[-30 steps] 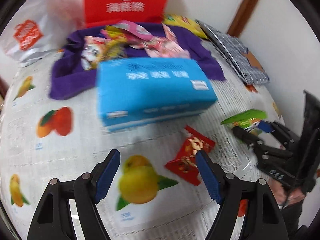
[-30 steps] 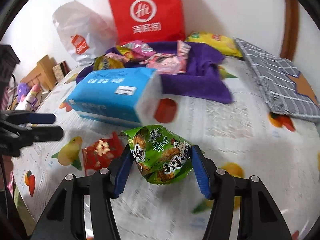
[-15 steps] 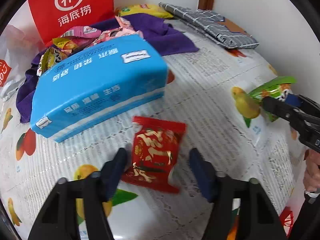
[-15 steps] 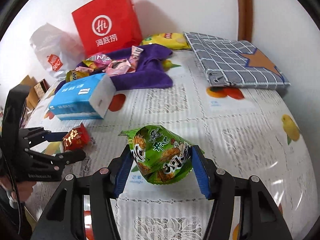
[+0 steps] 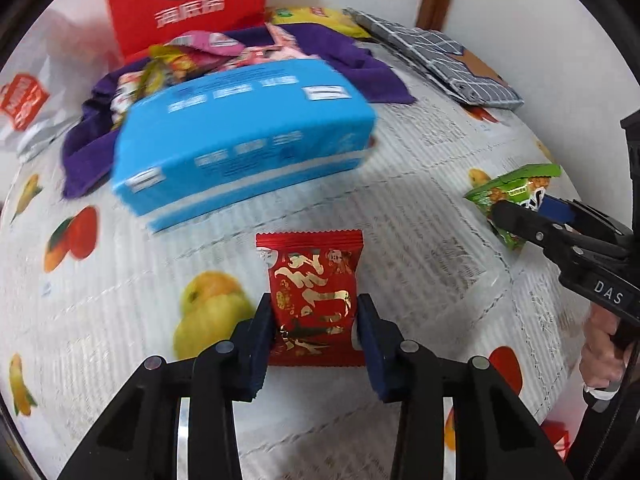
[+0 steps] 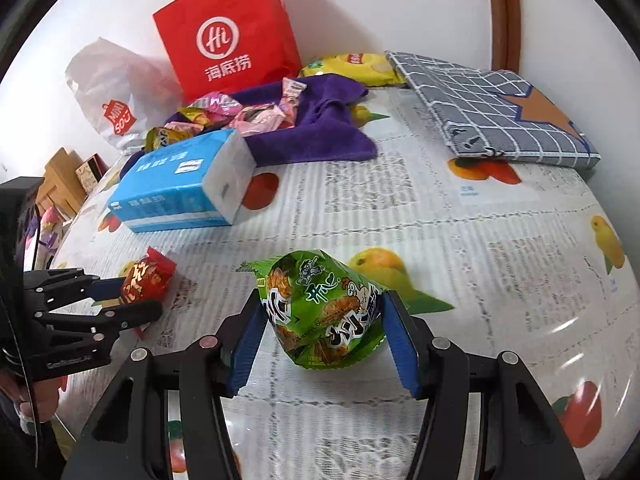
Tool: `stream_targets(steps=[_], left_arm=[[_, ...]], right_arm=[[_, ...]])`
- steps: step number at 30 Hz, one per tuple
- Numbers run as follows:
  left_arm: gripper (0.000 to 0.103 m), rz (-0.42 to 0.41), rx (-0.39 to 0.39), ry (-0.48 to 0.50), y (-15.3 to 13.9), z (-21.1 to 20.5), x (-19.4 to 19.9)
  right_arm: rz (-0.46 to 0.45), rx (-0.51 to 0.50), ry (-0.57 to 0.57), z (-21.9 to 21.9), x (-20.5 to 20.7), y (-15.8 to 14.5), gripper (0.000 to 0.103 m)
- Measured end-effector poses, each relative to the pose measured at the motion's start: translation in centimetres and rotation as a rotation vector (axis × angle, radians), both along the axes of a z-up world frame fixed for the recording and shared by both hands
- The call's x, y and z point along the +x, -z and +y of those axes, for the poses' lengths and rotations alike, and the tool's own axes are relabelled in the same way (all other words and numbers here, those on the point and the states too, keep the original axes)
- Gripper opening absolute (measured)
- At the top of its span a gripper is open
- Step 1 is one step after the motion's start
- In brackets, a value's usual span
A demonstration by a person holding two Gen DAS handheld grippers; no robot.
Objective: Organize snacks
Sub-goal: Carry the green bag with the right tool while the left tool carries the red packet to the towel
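the red paper bag [image 6: 228,36] at the back carries a white ring logo with "hi" inside and 3 chinese characters under it. beside it slumps a white plastic bag [image 6: 116,96] with a red "mini" mark. the green snack packet [image 6: 324,308] shows a cartoon figure and bold chinese lettering i cannot read fully; the red snack packet [image 5: 314,292] bears gold chinese script. the blue tissue pack [image 6: 180,184] has white chinese print and a small white label on top. my right hand-held gripper [image 5: 532,216] shows "das" on its body in the left wrist view.

the tabletop [image 6: 440,220] is covered with a white lace-patterned cloth printed with fruit: oranges, pears, tomatoes. a purple towel [image 6: 316,132] lies near the back with pink and yellow candy wrappers [image 6: 248,114] heaped on it. a yellow chip bag [image 6: 352,66] sits against the white wall, next to a folded grey checked cloth [image 6: 504,116]. a brown wooden door frame [image 6: 504,12] rises behind that.

my left hand-held gripper [image 5: 316,332] reaches forward low over the cloth, its blue pads clamped on the lower half of the red snack packet, which stands upright between them in front of the tissue pack. my right hand-held gripper points across the cloth, pads pressed into both sides of the green snack packet, which is held just above the cloth, well apart from the red one.
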State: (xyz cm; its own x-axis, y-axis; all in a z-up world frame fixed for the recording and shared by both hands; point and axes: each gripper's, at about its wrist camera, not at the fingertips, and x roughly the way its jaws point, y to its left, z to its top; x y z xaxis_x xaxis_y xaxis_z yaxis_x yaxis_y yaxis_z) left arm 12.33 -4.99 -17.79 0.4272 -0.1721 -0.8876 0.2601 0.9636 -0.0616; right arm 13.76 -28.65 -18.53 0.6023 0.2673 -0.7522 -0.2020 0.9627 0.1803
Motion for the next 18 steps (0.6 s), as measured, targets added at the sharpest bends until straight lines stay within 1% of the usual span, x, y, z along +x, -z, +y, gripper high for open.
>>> stream_targets(steps=[4, 8, 10, 15, 18], left_arm=[[0.038, -0.021, -0.019, -0.048, -1.4, 1.8, -0.4], [0.038, -0.048, -0.028, -0.098, -3.7, 3.7, -0.5], [0.038, -0.057, -0.020, -0.117, -4.6, 4.4, -0.2], [0.038, -0.096, -0.063, -0.159, -7.7, 6.5, 1.1], [0.038, -0.116, -0.062, -0.171, -9.5, 7.1, 2.1]], right_arm=[[-0.012, 0.002, -0.033, 1.5, 0.1, -1.1, 0.057], [-0.039, 0.000, -0.063, 3.0, 0.4, -3.0, 0.057], [-0.057, 0.003, -0.078, 3.7, 0.6, -4.2, 0.057], [-0.101, 0.009, -0.103, 5.1, 1.5, -7.3, 0.057], [-0.125, 0.008, -0.110, 5.8, 2.3, -8.9, 0.057]])
